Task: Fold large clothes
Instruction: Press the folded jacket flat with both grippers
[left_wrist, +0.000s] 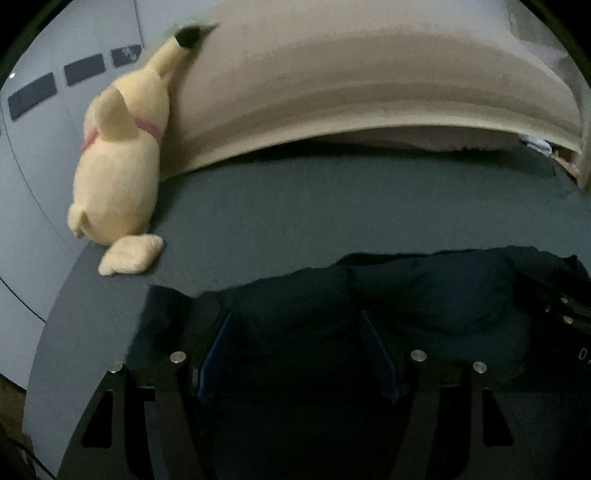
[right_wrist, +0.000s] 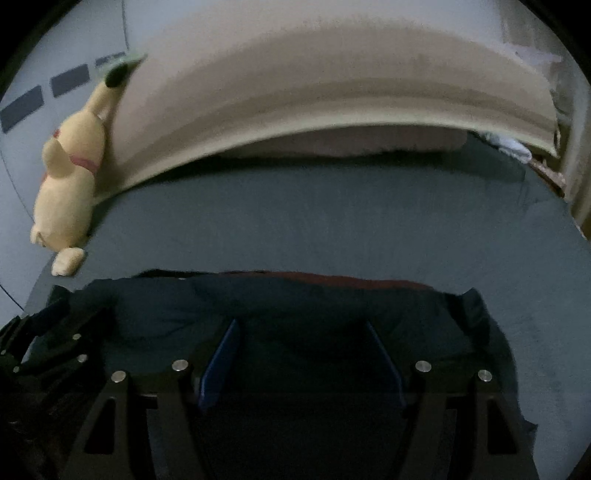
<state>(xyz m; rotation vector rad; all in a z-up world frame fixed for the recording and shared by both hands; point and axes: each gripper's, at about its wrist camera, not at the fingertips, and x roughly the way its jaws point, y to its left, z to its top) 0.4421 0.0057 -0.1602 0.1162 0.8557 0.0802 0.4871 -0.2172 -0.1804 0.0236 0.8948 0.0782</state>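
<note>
Navy garment (right_wrist: 295, 314) lies bunched on the near bed (right_wrist: 332, 221) below your left gripper (left_wrist: 299, 350) and right gripper (right_wrist: 301, 354), both released with nothing between the jaws, so more folds probably remain.

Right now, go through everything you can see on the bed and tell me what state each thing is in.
Dark blue garment: lying bunched on the bed, partly folded, not gripped.
Left claw: open, over the garment.
Right claw: open, over the garment.
Yellow plush toy: propped against the headboard at the bed's corner.
Beige headboard: upright behind the bed.
Grey bed sheet: spread flat.
</note>
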